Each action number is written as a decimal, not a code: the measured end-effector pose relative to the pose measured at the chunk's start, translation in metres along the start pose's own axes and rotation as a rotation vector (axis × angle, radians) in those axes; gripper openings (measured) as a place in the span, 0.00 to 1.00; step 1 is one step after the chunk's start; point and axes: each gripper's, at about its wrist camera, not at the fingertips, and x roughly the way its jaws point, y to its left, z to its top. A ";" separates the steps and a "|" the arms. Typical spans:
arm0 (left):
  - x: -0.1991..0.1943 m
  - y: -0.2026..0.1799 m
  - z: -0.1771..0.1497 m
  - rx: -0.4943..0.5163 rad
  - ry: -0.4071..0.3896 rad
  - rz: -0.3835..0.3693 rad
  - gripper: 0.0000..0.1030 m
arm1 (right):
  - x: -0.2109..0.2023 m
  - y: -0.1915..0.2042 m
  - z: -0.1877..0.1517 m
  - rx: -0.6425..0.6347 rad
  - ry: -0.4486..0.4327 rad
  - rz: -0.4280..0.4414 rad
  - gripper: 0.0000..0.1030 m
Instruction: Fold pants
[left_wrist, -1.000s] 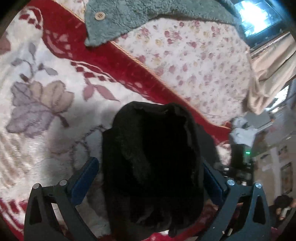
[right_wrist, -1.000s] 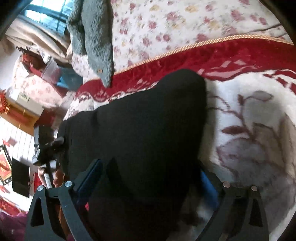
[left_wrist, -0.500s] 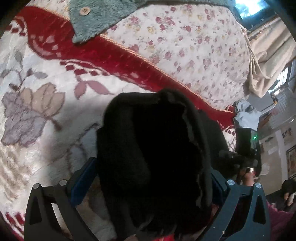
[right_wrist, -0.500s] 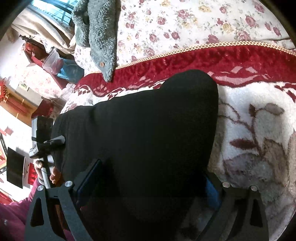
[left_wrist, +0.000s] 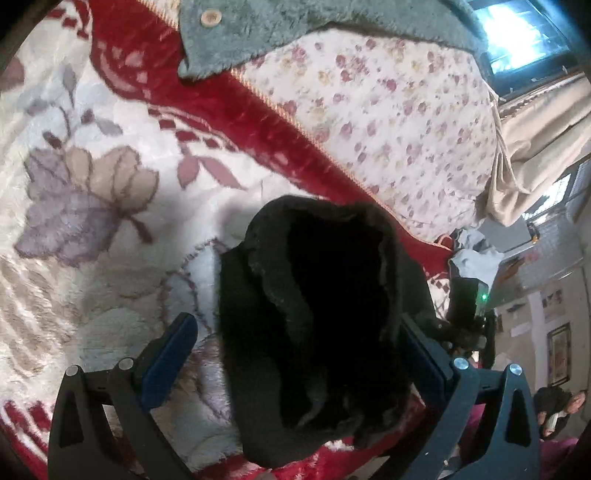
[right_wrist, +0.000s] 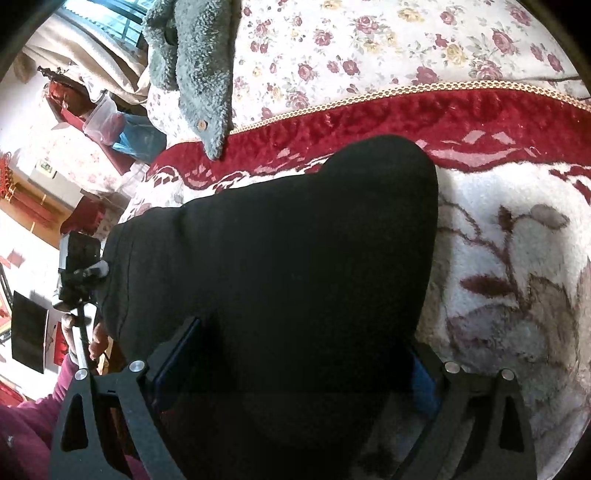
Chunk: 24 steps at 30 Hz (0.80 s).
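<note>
We see both fisheye views lit by daylight. In the left wrist view a window blows out to white-blue glare at the upper right. The black pants lose nearly all detail, reading as a dark mass, and cast a soft grey shadow on the pale blanket. Edges curve strongly, with black vignetting in the corners and slight motion blur.

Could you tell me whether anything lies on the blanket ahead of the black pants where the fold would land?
Nothing visible does. The black pants sit between the fingers of both hand-held grippers, and the blanket beside them is bare. The grey fleece garment lies farther off on the floral sheet.
</note>
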 end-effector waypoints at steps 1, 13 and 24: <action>0.004 0.003 0.001 -0.020 0.011 -0.029 1.00 | 0.000 0.000 0.000 0.001 -0.001 0.000 0.97; 0.038 0.008 0.007 -0.055 0.074 -0.091 1.00 | 0.003 -0.001 0.002 -0.010 0.016 -0.009 0.97; 0.034 -0.004 0.006 -0.066 0.062 -0.089 0.72 | -0.005 0.001 0.000 -0.022 -0.050 0.027 0.53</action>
